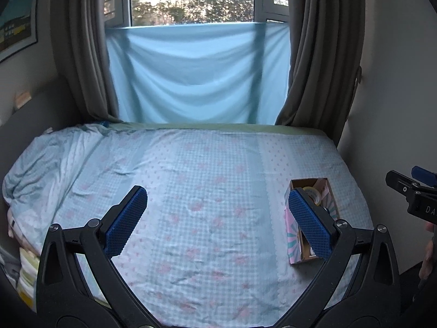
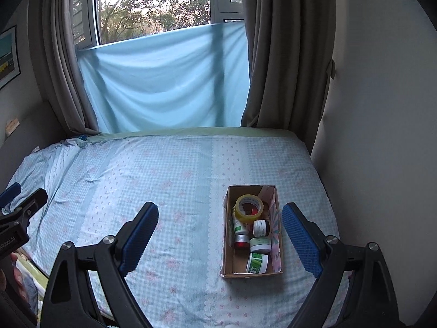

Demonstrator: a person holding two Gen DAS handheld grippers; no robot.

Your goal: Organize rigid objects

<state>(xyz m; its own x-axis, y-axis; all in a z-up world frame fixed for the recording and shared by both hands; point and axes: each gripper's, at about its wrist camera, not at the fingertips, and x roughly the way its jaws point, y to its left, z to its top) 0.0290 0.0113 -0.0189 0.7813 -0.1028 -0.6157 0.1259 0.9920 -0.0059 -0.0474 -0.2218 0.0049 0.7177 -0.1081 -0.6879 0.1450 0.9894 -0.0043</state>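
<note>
Both tongs, left tongs (image 1: pixel 218 218) and right tongs (image 2: pixel 220 235), wide and empty. Cardboard box (image 2: pixel 226 248) near bed's (image 2: pixel 136 169) right edge: light, flimsy walls, so best gripped across short sides; jars inside probably slick.

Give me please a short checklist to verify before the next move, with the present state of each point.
1. Left gripper open and holding nothing: ok.
2. Right gripper open and holding nothing: ok.
3. Cardboard box flat on the bed, open side up: ok.
4. Items inside the box: ok. The tape roll, small jars and a tube all lie within its walls.
5. No loose rigid objects left on the sheet: ok as far as both views reach; the near edge of the bed is hidden by the grippers.
6. Box far enough from the right edge of the bed: cannot tell.
</note>
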